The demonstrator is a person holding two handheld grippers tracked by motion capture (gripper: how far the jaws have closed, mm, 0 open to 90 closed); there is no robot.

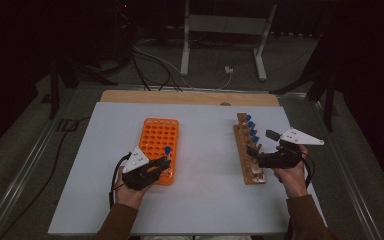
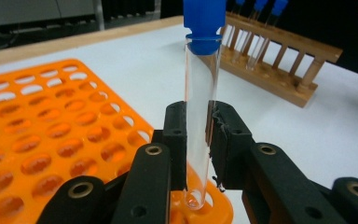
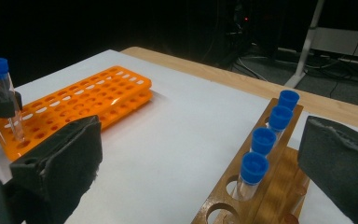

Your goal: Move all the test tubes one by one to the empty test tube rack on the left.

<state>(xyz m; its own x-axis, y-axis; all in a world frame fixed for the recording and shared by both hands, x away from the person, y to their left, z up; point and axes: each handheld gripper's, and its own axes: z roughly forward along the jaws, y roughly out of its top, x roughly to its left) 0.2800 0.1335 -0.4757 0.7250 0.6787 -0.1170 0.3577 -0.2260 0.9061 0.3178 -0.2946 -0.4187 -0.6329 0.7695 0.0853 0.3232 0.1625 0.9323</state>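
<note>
My left gripper (image 2: 198,135) is shut on a clear test tube (image 2: 200,98) with a blue cap (image 1: 167,149). The tube stands upright, its bottom in a hole at the near right corner of the orange rack (image 1: 159,140). The right gripper view also catches this tube (image 3: 9,107), standing in the orange rack (image 3: 74,105). My right gripper (image 1: 258,153) stands open, nothing between its jaws, beside the near end of the wooden rack (image 1: 247,150). That wooden rack (image 3: 256,186) holds several blue-capped tubes (image 3: 254,170) in a row.
A white board (image 1: 200,200) covers the tabletop, with a strip of bare wood (image 1: 190,97) along its far edge. Cables and a metal stand (image 1: 225,35) lie on the dark floor beyond. The wooden rack (image 2: 284,65) stands off to the right in the left gripper view.
</note>
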